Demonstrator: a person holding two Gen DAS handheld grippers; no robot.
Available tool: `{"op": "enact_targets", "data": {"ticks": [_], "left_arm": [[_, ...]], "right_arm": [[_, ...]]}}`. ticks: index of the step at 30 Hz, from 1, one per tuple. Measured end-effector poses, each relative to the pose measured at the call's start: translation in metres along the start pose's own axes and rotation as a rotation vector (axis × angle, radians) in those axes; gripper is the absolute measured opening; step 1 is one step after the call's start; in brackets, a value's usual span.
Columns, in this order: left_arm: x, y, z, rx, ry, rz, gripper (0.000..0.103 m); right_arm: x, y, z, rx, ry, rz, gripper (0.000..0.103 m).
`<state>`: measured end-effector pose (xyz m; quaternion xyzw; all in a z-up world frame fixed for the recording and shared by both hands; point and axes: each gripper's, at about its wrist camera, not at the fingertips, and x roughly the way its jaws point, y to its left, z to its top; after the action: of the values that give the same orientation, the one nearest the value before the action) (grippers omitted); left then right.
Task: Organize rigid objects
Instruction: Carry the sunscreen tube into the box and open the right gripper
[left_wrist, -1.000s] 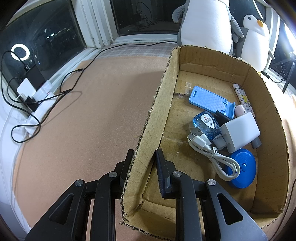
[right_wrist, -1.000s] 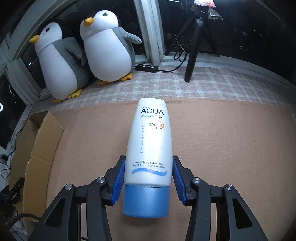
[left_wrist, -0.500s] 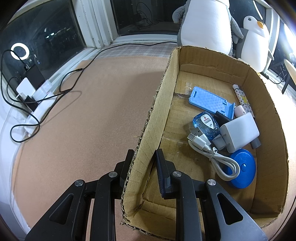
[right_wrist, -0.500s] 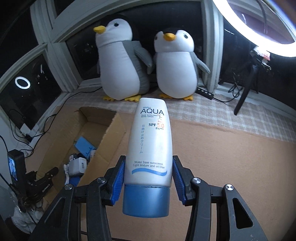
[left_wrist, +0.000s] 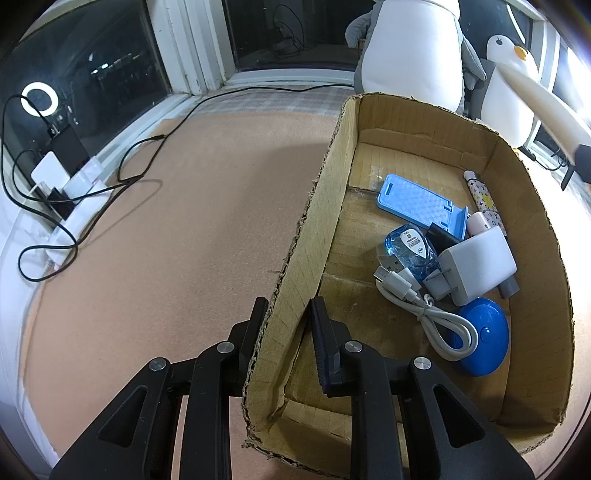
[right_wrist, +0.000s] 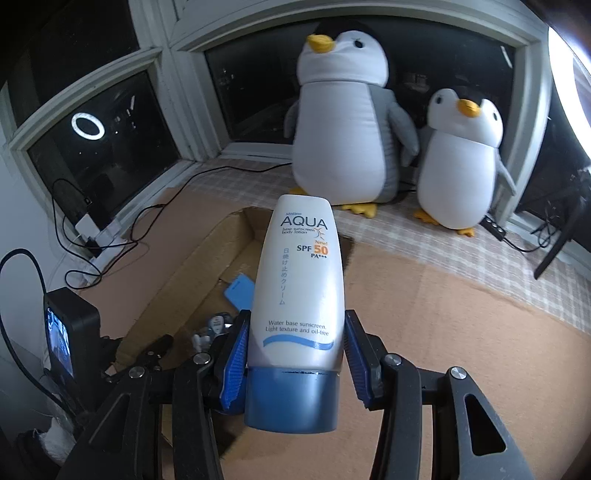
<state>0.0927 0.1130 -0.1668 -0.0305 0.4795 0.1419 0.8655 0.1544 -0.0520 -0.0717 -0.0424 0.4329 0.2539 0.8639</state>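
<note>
The cardboard box (left_wrist: 532, 229), at the right of the left view, is pinched by its near wall in the clenched left hand-held gripper (left_wrist: 286, 314); it could be dragged if jolted. The sunscreen tube (right_wrist: 299, 280), clamped above its cap in the right hand-held gripper (right_wrist: 295, 347), could land on the white charger (left_wrist: 476, 269) or catch the rim if released early

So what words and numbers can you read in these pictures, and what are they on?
All on the sunscreen tube held in the right gripper:
"AQUA"
"base sunscreen body lotion"
"SPF 50 PA+++"
"Water base sunscreen. Light texture and oil-free"
A column of Japanese characters.
Small word above "AQUA": too blurred to read.
Label on the clear blue item in the cardboard box: too small to read.
</note>
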Motion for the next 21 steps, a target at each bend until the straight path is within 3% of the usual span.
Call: {"op": "enact_targets", "data": {"ticks": [9, 21], "left_arm": [[0.000, 0.001, 0.000, 0.000, 0.000, 0.000, 0.020], [0.000, 0.000, 0.000, -0.001, 0.000, 0.001, 0.020]], "right_arm": [[0.029, 0.028, 0.003, -0.047, 0.048, 0.003, 0.044], [0.054, 0.029, 0.004, -0.052, 0.096, -0.024, 0.044]]}}
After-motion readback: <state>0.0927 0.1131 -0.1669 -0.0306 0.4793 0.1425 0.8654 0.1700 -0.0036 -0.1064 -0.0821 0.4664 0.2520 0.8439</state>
